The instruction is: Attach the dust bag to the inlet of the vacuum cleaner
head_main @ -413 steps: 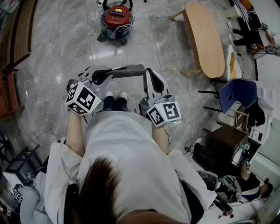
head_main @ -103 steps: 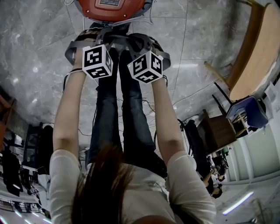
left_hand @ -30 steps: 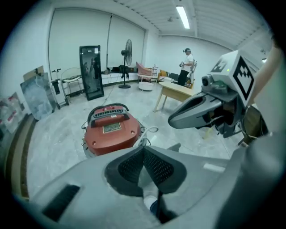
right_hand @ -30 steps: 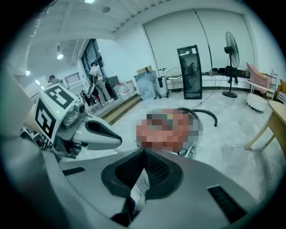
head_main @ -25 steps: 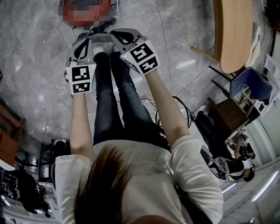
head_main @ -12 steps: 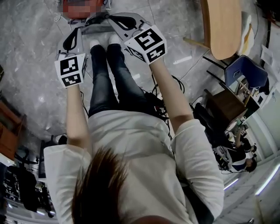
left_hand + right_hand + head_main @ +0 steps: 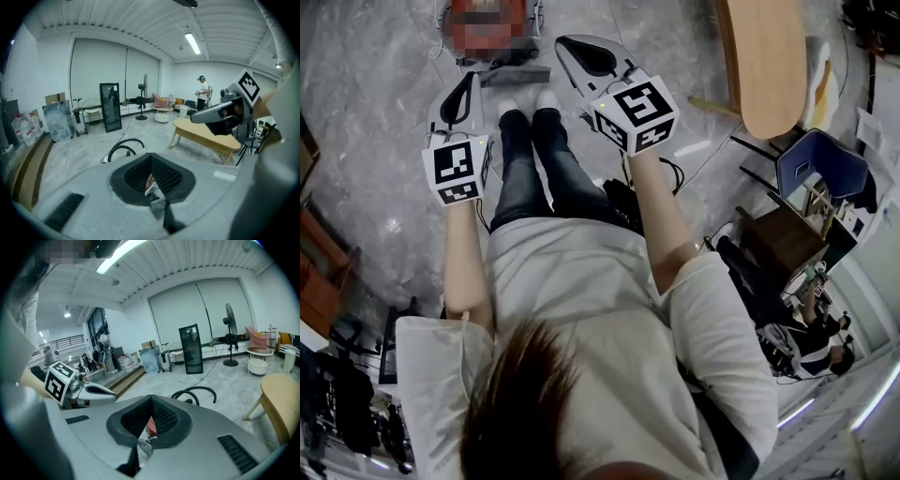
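Observation:
The red vacuum cleaner [image 7: 487,23] stands on the marble floor at the top of the head view, just beyond the person's feet. Its black hose [image 7: 123,148] curls on the floor behind it, also seen as hose [image 7: 196,393] in the right gripper view. A grey flat strip [image 7: 517,75] lies in front of the vacuum. I cannot make out a dust bag. My left gripper [image 7: 469,80] and right gripper [image 7: 565,44] are held up side by side above the legs. Both are shut and empty, left gripper [image 7: 150,161] and right gripper [image 7: 151,403], with a sliver of red vacuum showing below the pads.
A long wooden bench [image 7: 764,66] stands to the right, with a blue chair [image 7: 820,169] and a dark side table [image 7: 778,239] behind it. Cables [image 7: 628,202] lie on the floor by the right leg. A black cabinet [image 7: 110,107] and a fan stand at the far wall.
The person has straightened up. Both grippers rose away from the vacuum, staying shut and empty, and the vacuum now sits farther off at the top edge.

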Demonstrator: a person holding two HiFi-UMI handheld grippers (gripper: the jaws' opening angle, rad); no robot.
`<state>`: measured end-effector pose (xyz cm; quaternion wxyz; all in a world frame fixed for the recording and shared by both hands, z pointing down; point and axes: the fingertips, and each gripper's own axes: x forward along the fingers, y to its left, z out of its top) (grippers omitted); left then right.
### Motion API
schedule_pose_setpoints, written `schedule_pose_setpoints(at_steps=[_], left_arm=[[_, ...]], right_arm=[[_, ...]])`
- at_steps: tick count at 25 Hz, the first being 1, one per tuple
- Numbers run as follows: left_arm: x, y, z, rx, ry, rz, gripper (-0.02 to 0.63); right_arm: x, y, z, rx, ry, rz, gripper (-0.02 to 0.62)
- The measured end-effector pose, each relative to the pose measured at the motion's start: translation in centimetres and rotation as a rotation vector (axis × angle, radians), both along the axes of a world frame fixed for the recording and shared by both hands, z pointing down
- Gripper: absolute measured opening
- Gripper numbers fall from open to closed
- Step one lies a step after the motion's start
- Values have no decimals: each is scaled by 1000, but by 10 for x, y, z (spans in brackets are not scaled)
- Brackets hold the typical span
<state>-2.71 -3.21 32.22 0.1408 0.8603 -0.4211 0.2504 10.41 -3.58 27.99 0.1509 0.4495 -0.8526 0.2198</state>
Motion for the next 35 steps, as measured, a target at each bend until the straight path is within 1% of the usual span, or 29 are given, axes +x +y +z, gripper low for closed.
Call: schedule_pose_setpoints(at_steps=[4, 8, 12, 15, 21, 28, 35], left_arm=[[7, -2, -36, 40, 41, 6, 17], [12, -2, -66, 75, 66, 11, 15], [12, -7, -91, 100, 97, -15, 16], [10, -7, -105, 117, 111, -28, 16], [12, 0, -139, 170, 114, -27, 17], [20, 14, -176, 233, 131, 0, 17], [33, 29, -195, 270, 166, 26, 17]], right_arm=[[10, 2, -22, 26, 13, 23, 2], [11, 11, -46, 48, 22, 0, 2], [10, 20, -69, 72, 29, -24, 2], [11, 27, -82, 85, 23, -23, 2], [22, 38, -109, 110, 5, -2, 2], [31, 54, -130, 129, -15, 27, 2], [46, 72, -139, 146, -33, 71, 2]])
